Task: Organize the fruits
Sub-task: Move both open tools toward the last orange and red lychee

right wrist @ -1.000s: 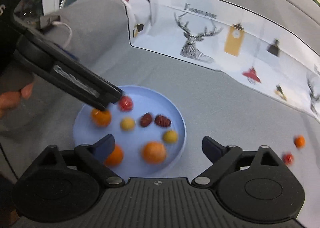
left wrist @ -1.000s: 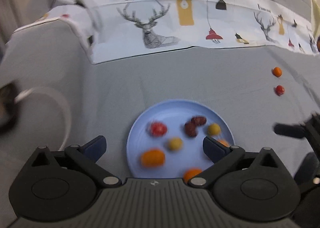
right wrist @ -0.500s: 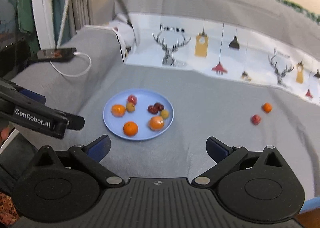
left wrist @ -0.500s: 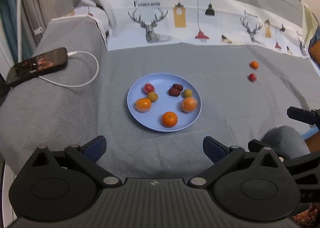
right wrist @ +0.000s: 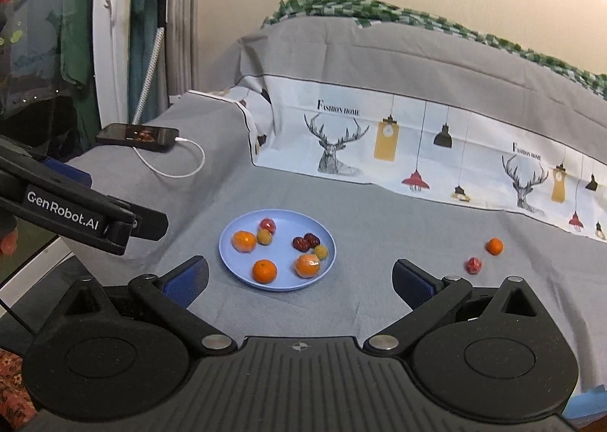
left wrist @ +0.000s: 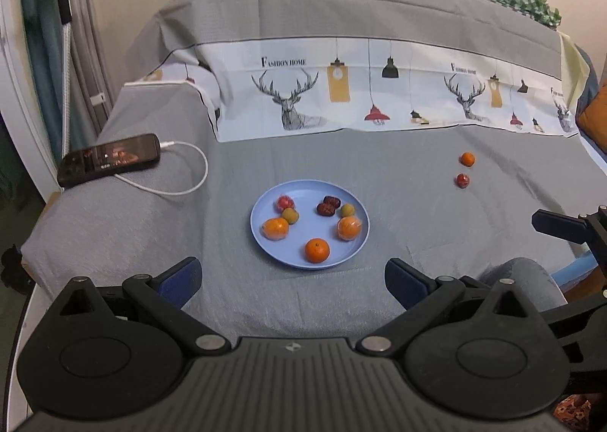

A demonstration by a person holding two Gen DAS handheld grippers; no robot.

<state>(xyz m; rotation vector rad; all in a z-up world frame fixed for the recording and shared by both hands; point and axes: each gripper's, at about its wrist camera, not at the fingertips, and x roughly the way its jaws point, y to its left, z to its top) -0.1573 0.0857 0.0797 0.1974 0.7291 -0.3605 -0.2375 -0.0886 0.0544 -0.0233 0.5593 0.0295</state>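
Between your left gripper's (left wrist: 292,280) spread, empty jaws lies the blue plate (left wrist: 261,242), holding three oranges, two green fruits, two dates and a red fruit; your right gripper (right wrist: 299,280) is equally spread. Two small fruits (left wrist: 464,170) sit apart on the grey cloth (left wrist: 398,174).

**Count of things in view**

One plate (left wrist: 265,242), blue. On it: three oranges (left wrist: 317,250), two of them wrapped; two green fruits (left wrist: 290,215); two dark dates (left wrist: 327,204); one red wrapped fruit (left wrist: 284,202). Eight on the plate in all. Off the plate, on the grey sheet (left wrist: 398,196): one small orange (left wrist: 467,158), one small red fruit (left wrist: 462,180). Ten fruits altogether. One phone (left wrist: 108,159), one white cable (left wrist: 182,181). Two grippers: left (left wrist: 292,282), right (right wrist: 299,282).
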